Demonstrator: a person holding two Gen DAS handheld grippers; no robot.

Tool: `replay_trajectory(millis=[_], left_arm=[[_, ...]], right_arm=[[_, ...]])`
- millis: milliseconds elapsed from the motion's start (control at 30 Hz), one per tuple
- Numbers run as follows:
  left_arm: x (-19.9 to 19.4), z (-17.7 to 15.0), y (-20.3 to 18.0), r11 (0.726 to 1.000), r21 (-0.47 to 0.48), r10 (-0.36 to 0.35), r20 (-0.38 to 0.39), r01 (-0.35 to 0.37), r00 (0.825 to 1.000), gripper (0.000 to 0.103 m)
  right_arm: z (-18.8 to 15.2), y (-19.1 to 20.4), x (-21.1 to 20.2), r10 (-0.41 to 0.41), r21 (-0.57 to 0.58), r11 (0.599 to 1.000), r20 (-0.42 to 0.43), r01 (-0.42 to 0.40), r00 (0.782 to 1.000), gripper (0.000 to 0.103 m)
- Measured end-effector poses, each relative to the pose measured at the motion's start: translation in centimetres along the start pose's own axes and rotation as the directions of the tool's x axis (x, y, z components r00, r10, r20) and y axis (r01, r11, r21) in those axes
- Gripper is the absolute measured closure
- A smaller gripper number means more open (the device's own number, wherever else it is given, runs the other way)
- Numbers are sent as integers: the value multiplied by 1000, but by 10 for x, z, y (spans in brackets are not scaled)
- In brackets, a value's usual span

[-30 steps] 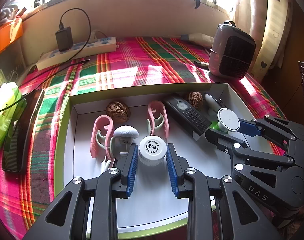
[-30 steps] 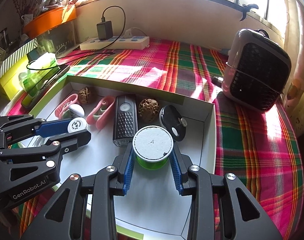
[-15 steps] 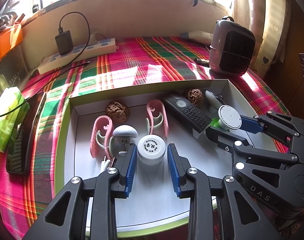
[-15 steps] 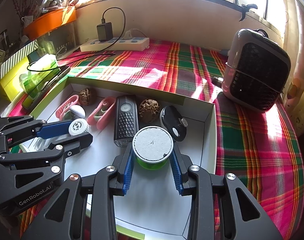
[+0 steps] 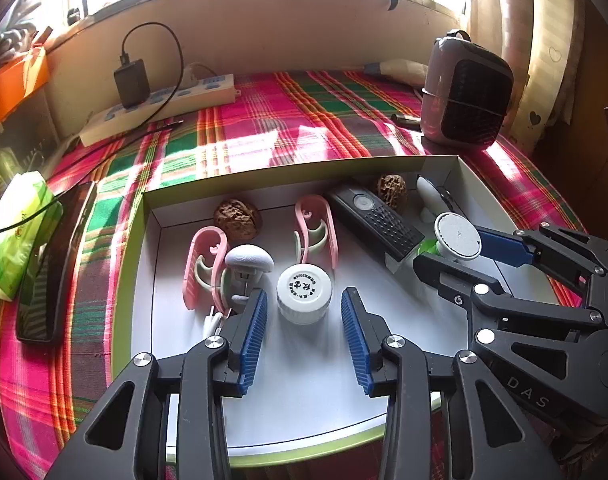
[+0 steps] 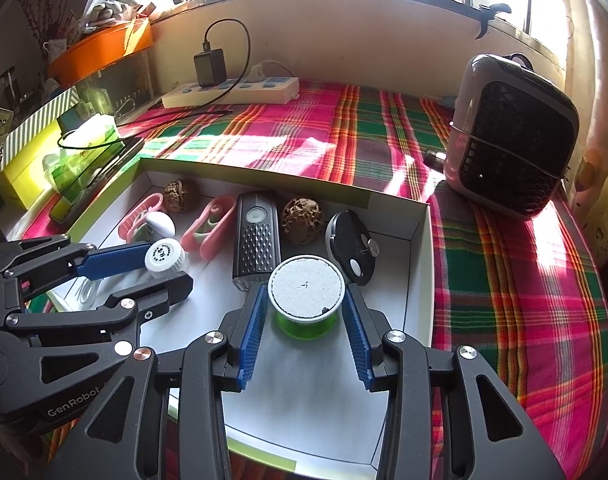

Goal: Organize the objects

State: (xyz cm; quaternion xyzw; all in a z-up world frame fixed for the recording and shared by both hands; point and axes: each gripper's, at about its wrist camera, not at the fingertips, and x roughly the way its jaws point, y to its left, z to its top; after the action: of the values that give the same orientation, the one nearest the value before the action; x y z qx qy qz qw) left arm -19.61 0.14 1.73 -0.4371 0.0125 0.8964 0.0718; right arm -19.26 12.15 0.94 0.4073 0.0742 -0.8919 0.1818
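Observation:
A white box lid [image 5: 304, 380] with a green rim lies on the plaid cloth. My left gripper [image 5: 304, 336] is open around a small white-capped bottle [image 5: 304, 292] that stands in the box, with gaps on both sides. My right gripper [image 6: 305, 328] is shut on a green spool with a white top [image 6: 305, 296], low over the box floor. In the box also lie two pink clips [image 5: 315, 228], two walnuts [image 5: 237, 219], a black remote [image 5: 373, 220], a white mushroom-shaped piece [image 5: 248, 260] and a black round gadget [image 6: 349, 246].
A small heater [image 6: 511, 136] stands at the right on the plaid cloth [image 6: 523, 280]. A power strip with a charger [image 5: 160, 102] lies by the back wall. A phone [image 5: 52, 264] and a green tissue pack [image 5: 12, 236] lie left of the box.
My left gripper has opened and let go of the white-capped bottle, and has drawn back a little. The right gripper still holds the green spool in the same place.

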Motion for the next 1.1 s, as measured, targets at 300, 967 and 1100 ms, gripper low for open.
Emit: replay_trajectory(millis=[300,967,1100], left_arm=[[-12,-4,-1,999,-28,25,16,-25,1000,66],[-63,-29,-8,995,-47,92,96,-88,991,66],[-71,-38,-12,994,-52,100,99,-95,990,66]], right_arm=[[-4,-2,-10,6,61,998,5,-6,1000,56],[-24,10,-54,-21,81,997,62,15,998,55],[-31,14,-64,-27,87,996,73,21,997,55]])
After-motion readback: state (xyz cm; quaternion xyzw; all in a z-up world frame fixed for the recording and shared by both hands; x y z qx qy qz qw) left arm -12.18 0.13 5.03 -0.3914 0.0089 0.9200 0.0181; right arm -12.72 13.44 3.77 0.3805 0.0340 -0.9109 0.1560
